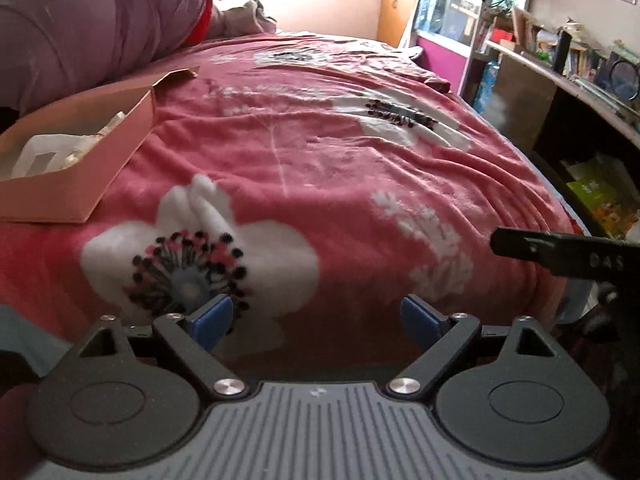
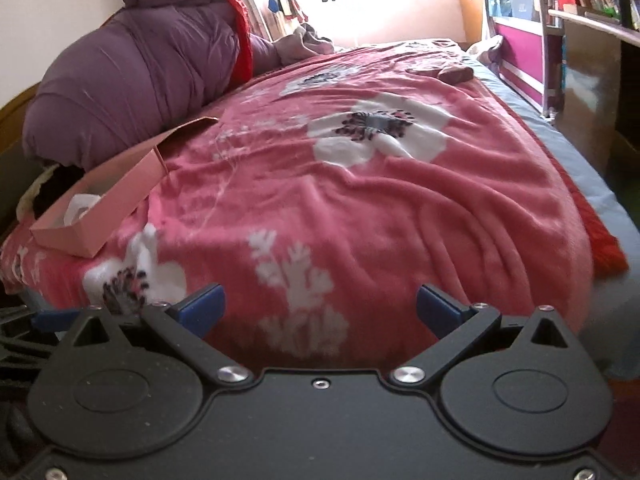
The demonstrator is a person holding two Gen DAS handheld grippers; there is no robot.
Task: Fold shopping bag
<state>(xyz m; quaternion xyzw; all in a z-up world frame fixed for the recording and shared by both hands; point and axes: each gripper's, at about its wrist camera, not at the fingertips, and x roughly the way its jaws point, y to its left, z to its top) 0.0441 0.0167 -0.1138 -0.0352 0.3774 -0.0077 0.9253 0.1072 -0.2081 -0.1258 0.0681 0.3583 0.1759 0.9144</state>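
Left gripper (image 1: 316, 318): blue pads wide apart, nothing held. Right gripper (image 2: 320, 306): same, wide, nothing held.

White thin plastic shopping bag (image 1: 48, 156) lying crumpled inside flat pink cardboard box (image 1: 80, 184), at 10 o'clock on pink flowered fleece blanket (image 1: 320, 160). Could be waiting to be folded, or folded and put away; cannot tell.

Could go wrong:
- slippery bag sliding out of pads
- light box tipping if bumped
- pads snagging fuzzy blanket

Left view: bag handle loop, black piece of other tool (image 1: 560, 252) at 3 o'clock. Right view: little of bag, whole purple puffy quilt (image 2: 132, 80) at 10 o'clock.
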